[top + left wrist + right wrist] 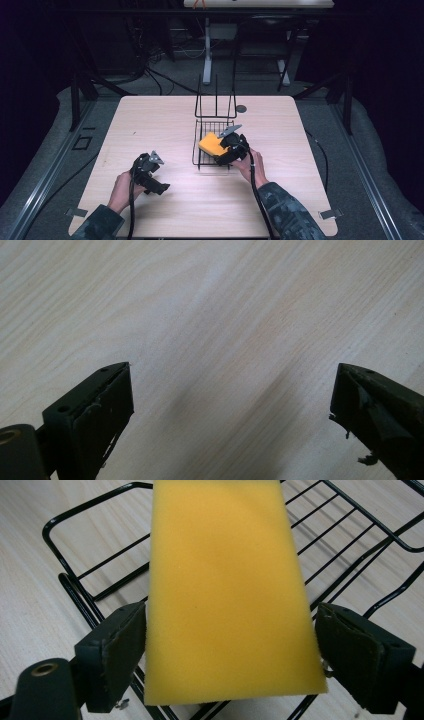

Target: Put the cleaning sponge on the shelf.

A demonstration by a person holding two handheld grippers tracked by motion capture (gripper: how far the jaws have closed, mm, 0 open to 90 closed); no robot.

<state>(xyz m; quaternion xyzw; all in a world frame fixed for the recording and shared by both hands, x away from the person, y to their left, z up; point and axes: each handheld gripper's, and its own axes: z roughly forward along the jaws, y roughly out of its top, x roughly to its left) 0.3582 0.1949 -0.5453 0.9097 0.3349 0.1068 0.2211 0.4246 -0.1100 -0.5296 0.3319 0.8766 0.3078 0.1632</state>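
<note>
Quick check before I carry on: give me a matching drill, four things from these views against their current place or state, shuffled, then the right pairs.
Things:
1. yellow sponge
2. black wire rack
3. left gripper
4. right gripper

States:
A. jaws apart over bare wood, nothing between them
B. stands near the middle of the table
C. jaws on either side of the sponge, over the rack
D. lies flat between two jaws, above the rack's wires

Pairs: 1-D, 2-B, 3-A, 4-C
</note>
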